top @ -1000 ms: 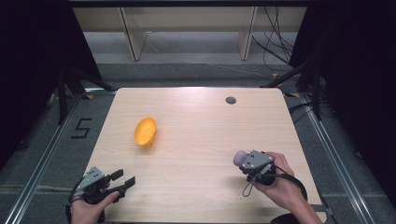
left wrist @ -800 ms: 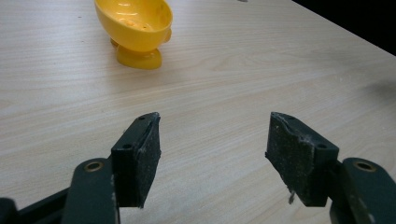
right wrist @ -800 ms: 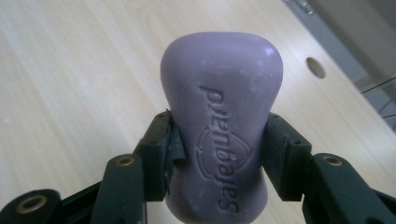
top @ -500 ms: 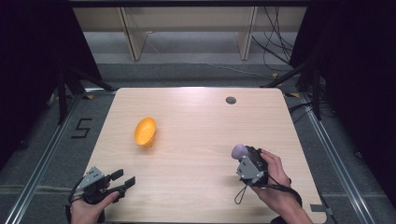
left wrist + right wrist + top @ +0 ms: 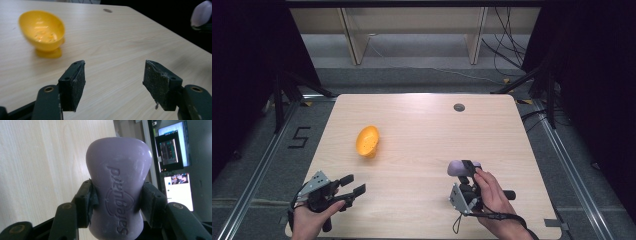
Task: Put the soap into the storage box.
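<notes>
The purple soap bar's (image 5: 119,195) lower end is cut off by the frame edge.

Bowl (image 5: 367,141) sits on table (image 5: 422,125), your left half, mid-depth. Soap bar (image 5: 458,167) well right of it, nearer you, between right gripper (image 5: 466,170) pads. Left gripper (image 5: 353,184) at near-left edge, before bowl.

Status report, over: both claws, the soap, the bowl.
Right claw shut on purple soap bar, above table. Left claw open, empty. Yellow bowl tipped on its side, nothing in the path.
</notes>
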The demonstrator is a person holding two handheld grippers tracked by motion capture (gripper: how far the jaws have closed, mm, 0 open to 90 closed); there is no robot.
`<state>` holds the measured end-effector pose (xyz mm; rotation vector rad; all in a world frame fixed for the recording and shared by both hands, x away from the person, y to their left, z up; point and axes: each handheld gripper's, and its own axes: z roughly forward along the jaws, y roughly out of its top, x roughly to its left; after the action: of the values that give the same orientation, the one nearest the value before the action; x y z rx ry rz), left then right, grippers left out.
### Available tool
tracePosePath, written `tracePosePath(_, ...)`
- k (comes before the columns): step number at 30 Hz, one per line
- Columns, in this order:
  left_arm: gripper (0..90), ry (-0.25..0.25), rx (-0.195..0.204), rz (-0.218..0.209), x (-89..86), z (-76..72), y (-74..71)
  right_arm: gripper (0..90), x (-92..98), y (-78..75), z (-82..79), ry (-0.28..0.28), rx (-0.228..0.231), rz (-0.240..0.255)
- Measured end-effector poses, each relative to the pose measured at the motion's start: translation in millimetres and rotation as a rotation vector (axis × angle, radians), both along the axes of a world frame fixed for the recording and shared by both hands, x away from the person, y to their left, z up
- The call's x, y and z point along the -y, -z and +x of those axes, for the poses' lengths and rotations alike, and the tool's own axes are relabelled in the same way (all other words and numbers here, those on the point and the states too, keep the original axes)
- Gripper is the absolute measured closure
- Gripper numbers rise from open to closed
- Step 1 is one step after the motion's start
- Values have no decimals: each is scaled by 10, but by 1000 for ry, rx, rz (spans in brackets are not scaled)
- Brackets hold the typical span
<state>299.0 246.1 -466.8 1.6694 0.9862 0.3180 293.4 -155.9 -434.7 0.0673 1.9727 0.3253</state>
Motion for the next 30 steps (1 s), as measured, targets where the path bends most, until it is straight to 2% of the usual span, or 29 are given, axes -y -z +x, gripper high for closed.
tracePosePath(1, 332, 29, 11, -1, 67, 23, -53, 502, -12, -2, -9, -6, 3, -7)
tracePosePath(2, 333, 29, 11, -1, 67, 23, -53, 502, -43, 10, -34, 3, -6, 4)
tracePosePath(3, 337, 78, 23, -11, 202, 59, -125, 502, -61, -39, -12, -53, 31, -72)
tracePosePath(4, 341, 99, 36, 0, 253, 75, -156, 502, -73, 21, -56, 2, -8, 5)
tracePosePath(5, 343, 99, 36, 0, 253, 75, -156, 502, -83, 22, -58, -9, -3, -3)
tracePosePath(6, 344, 124, 36, -4, 348, 97, -200, 502, -101, 14, -60, -31, 9, -28)
tracePosePath(7, 345, 173, 50, 8, 487, 146, -273, 502, -113, 27, -65, -37, 8, -23)
tracePosePath(8, 345, 173, 50, 8, 487, 146, -273, 502, -134, 34, -79, -33, 2, -22)
tracePosePath(9, 345, 199, 55, 12, 557, 173, -304, 502, -153, 43, -97, -29, 2, -14)
tracePosePath(10, 346, 230, 46, 4, 702, 208, -357, 502, -171, 40, -103, -35, 4, -20)
tracePosePath(11, 347, 230, 46, 4, 702, 208, -357, 502, -171, 40, -103, -35, 4, -20)
tracePosePath(13, 350, 286, 60, 35, 863, 253, -432, 502, -213, 42, -115, -54, 14, -23)
tracePosePath(14, 352, 286, 60, 35, 863, 253, -432, 502, -222, 44, -116, -56, 9, -25)
tracePosePath(15, 354, 316, 63, 34, 982, 279, -465, 502, -232, 25, -103, -82, 28, -52)
tracePosePath(16, 357, 316, 63, 34, 982, 279, -465, 502, -232, 25, -103, -82, 28, -52)
tracePosePath(17, 359, 341, 63, 33, 1064, 298, -473, 502, -238, 37, -118, -55, 13, -42)
tracePosePath(22, 363, 370, 47, 54, 1226, 324, -477, 502, -257, 36, -117, -59, 17, -48)
tracePosePath(24, 364, 381, 39, 46, 1304, 338, -474, 502, -269, 35, -108, -72, 17, -51)
tracePosePath(25, 365, 388, 38, 50, 1338, 346, -478, 502, -270, 26, -92, -94, 26, -67)
tracePosePath(26, 368, 407, 47, 59, 1397, 367, -481, 502, -285, -6, -80, -118, 48, -109)
tracePosePath(28, 372, 410, 41, 58, 1445, 370, -483, 502, -290, 12, -88, -104, 34, -81)
tracePosePath(29, 374, 417, 37, 57, 1508, 379, -481, 502, -295, -12, -83, -116, 49, -106)
tracePosePath(30, 377, 429, 37, 52, 1544, 388, -476, 502, -297, -10, -81, -117, 49, -104)
